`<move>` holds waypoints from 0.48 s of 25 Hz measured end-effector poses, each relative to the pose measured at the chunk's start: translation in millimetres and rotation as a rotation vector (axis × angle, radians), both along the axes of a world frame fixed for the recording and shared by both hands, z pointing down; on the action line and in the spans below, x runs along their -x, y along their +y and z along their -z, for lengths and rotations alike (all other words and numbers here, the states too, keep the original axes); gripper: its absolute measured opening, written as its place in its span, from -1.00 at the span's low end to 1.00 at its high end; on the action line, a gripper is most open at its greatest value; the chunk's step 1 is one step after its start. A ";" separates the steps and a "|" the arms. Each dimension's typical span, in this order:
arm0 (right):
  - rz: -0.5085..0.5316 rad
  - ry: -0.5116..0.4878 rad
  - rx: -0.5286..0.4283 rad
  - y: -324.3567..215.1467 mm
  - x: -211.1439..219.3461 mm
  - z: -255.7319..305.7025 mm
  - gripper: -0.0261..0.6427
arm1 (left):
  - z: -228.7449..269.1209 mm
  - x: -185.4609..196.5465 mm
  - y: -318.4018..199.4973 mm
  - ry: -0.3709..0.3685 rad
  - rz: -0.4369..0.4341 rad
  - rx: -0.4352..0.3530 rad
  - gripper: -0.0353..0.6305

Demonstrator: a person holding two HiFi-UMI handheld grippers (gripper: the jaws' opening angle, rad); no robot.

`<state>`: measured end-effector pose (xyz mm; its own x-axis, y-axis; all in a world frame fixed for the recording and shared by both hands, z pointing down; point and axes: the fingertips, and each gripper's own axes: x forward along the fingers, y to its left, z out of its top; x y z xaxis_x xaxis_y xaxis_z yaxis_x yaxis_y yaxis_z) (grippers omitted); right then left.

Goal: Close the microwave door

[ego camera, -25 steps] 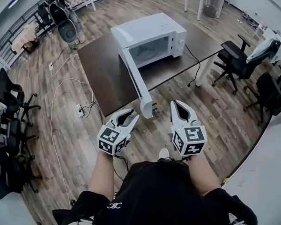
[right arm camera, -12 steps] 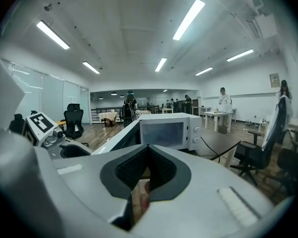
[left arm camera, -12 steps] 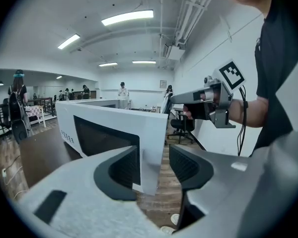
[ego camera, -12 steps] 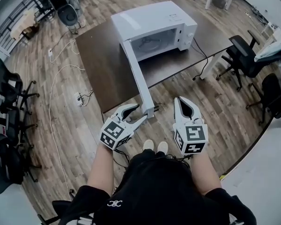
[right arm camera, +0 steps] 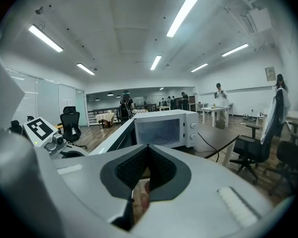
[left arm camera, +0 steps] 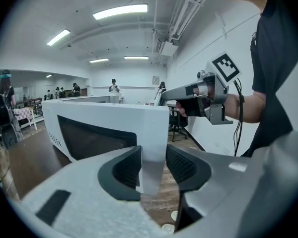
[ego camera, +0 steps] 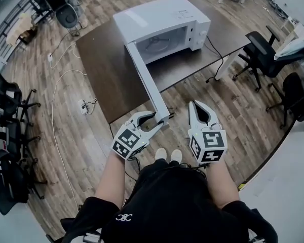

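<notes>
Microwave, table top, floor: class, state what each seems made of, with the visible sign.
Microwave: probably painted sheet metal; white, smooth, soft sheen on top. Table top: likely dark brown laminate or veneer; flat, even, matte. Floor: wood-look planks with seams and grain; real wood or vinyl, cannot tell.

Head view steeply down on microwave (ego camera: 162,27) and table (ego camera: 106,70), left gripper view close at its door (left arm camera: 104,128), right gripper view farther, all sharing microwave.
</notes>
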<state>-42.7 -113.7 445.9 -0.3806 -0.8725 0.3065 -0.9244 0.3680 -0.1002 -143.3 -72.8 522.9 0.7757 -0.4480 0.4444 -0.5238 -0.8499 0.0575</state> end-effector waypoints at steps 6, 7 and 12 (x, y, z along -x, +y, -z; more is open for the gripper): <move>-0.046 0.001 -0.010 -3.7 -26.5 2.2 -0.89 | -1.3 -31.4 -15.5 0.002 0.005 -0.023 -0.39; -0.056 0.001 -0.011 -4.6 -32.3 2.4 -0.89 | -2.0 -37.0 -18.9 0.002 0.014 -0.023 -0.39; -0.108 0.010 -0.023 -6.7 -61.5 6.5 -0.89 | -3.1 -64.5 -36.6 0.022 0.076 -0.001 -0.37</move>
